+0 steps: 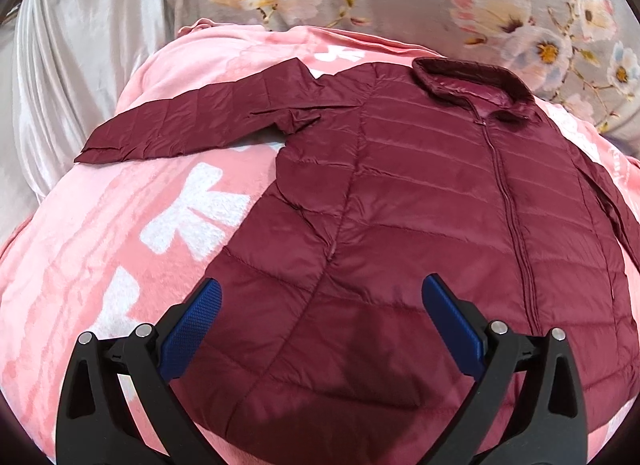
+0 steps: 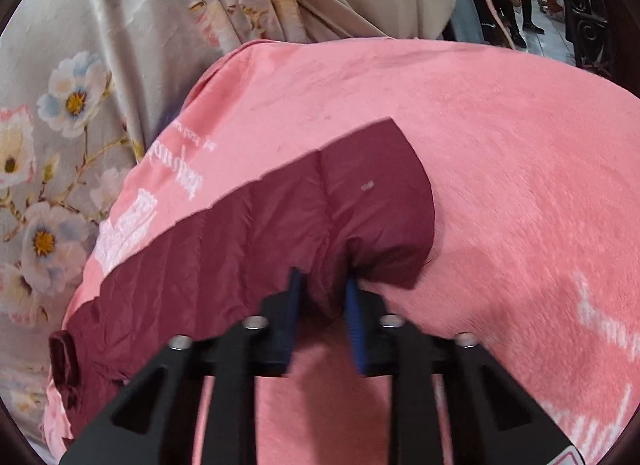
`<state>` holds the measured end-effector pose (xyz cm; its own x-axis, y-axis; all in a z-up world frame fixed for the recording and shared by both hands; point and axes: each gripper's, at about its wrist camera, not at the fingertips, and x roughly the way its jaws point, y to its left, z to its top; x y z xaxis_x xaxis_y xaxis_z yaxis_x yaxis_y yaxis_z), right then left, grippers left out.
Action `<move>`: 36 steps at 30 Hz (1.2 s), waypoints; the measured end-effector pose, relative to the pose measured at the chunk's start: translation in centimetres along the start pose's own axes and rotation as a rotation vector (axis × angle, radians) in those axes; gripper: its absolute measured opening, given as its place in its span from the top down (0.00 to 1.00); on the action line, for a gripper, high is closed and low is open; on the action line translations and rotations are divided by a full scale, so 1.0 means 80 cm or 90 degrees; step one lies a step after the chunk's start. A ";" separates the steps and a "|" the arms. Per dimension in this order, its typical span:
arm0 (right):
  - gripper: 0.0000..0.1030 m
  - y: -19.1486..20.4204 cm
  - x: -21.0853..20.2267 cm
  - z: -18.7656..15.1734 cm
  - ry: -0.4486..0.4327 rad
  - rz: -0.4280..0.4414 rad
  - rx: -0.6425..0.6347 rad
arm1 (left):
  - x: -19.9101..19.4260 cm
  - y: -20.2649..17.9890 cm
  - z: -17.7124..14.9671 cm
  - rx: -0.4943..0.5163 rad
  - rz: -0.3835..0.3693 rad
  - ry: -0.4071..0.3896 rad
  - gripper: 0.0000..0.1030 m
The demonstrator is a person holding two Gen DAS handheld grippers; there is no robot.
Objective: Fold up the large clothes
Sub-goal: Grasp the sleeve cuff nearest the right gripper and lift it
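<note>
The right hand-held gripper (image 2: 323, 285) is clamped on the soft, light, slippery jacket (image 1: 440, 205) at its sleeve (image 2: 280, 233) near the cuff, a good hold; the left hand-held gripper (image 1: 322, 297) gapes over the jacket's hem.

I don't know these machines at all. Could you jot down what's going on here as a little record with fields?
garment: maroon puffer jacket, zipped, spread front up
surface: pink blanket over a floral sheet
far sleeve: stretched out sideways, flat
left gripper: open, above the jacket's hem area, holding nothing
right gripper: pinched on the other sleeve near its cuff
folding: not yet visible
</note>
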<state>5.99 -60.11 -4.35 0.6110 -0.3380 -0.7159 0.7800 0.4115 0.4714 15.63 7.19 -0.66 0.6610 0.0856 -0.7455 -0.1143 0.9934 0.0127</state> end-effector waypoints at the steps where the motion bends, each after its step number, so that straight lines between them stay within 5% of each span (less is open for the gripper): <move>1: 0.91 0.013 -0.005 0.005 -0.014 0.007 -0.013 | 0.002 0.000 0.002 0.000 0.001 -0.002 0.05; 5: 0.93 0.091 -0.040 0.016 -0.078 0.039 -0.106 | 0.004 0.000 0.009 -0.001 0.002 -0.011 0.05; 9: 0.93 0.213 -0.084 0.003 -0.104 0.137 -0.220 | 0.004 0.001 0.018 -0.008 -0.004 -0.021 0.05; 14: 0.94 0.344 -0.119 -0.062 -0.073 0.266 -0.354 | 0.003 0.007 0.029 -0.020 -0.025 -0.025 0.05; 17: 0.94 0.415 -0.127 -0.135 -0.016 0.342 -0.440 | 0.002 0.018 0.037 -0.035 -0.041 -0.026 0.05; 27: 0.94 0.525 -0.106 -0.348 0.162 0.448 -0.595 | 0.006 0.068 0.061 -0.088 -0.060 -0.039 0.05; 34: 0.92 0.547 -0.084 -0.447 0.222 0.423 -0.671 | 0.017 0.092 0.066 -0.112 -0.084 -0.035 0.05; 36: 0.84 0.547 -0.078 -0.470 0.232 0.409 -0.703 | 0.022 0.095 0.068 -0.118 -0.097 -0.034 0.05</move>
<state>31.20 -8.17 1.37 0.6210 0.3474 -0.7026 -0.2565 0.9371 0.2367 19.92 15.34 1.75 0.7184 -0.0548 -0.6934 -0.1418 0.9644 -0.2231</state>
